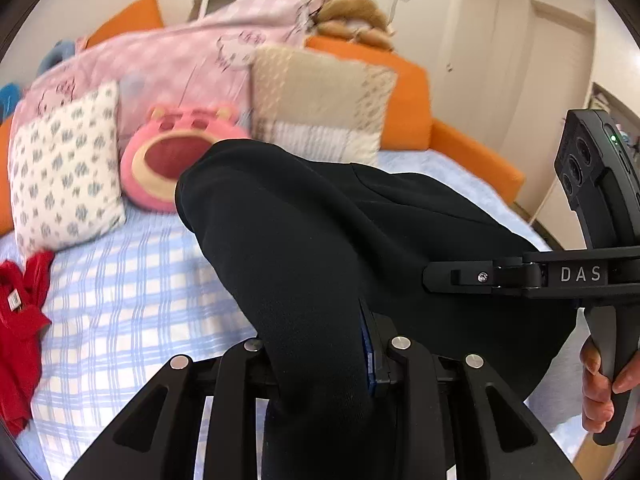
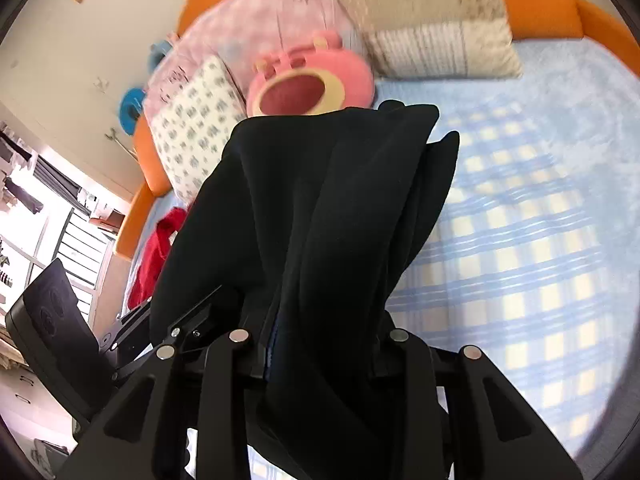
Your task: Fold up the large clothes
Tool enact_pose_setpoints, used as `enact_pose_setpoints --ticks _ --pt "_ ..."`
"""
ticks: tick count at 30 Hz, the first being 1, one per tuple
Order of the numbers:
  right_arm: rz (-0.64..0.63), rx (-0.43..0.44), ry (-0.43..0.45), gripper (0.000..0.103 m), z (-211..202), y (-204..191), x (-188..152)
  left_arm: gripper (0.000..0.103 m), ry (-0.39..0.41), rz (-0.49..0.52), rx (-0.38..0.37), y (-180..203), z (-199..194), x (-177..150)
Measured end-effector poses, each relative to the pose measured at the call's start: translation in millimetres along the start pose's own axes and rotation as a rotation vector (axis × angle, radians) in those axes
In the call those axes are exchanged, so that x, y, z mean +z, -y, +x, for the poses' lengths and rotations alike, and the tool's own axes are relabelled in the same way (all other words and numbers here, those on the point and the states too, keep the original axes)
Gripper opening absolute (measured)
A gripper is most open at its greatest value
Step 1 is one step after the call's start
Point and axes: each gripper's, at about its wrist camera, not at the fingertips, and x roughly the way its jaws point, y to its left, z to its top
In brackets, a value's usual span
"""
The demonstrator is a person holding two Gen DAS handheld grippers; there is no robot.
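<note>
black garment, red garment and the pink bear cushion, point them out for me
black garment (image 1: 304, 232), left wrist view, on the broad upper fold held off the bed
red garment (image 1: 20, 320), left wrist view, on its crumpled middle at the left edge
pink bear cushion (image 2: 308, 88), right wrist view, on its dark red mouth

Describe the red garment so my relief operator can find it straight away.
Start at the bed with the blue checked sheet and follow it to the side where the white patterned pillow leans. The red garment lies crumpled just below that pillow. It is the only red cloth there; the black garment hangs from both grippers.
</note>
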Motion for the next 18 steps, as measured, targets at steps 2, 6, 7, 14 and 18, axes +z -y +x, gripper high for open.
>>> enact_pose_setpoints --ticks 2,6,7,14,18 --pt "-0.003 -0.016 0.034 0.030 -36.4 1.5 -5.3 0.030 0.020 0.012 -0.026 24.5 -17.3 7.2" --pt "0.006 -0.059 0.097 0.030 -109.7 20.1 -25.7 0.030 0.048 0.059 -0.080 85.1 -45.1 13.7" --pt "0.014 -0.077 0.114 0.030 -131.3 27.4 -33.7 0.030 0.050 0.075 -0.095 102.6 -50.3 15.1" --pt "0.102 -0.176 0.192 0.030 -242.6 91.6 -87.7 0.030 0.041 0.151 -0.226 226.3 -72.8 5.6" --pt "0.157 -0.223 0.225 0.030 -282.5 126.6 -118.4 0.030 0.020 0.202 -0.288 290.8 -71.1 -7.7"
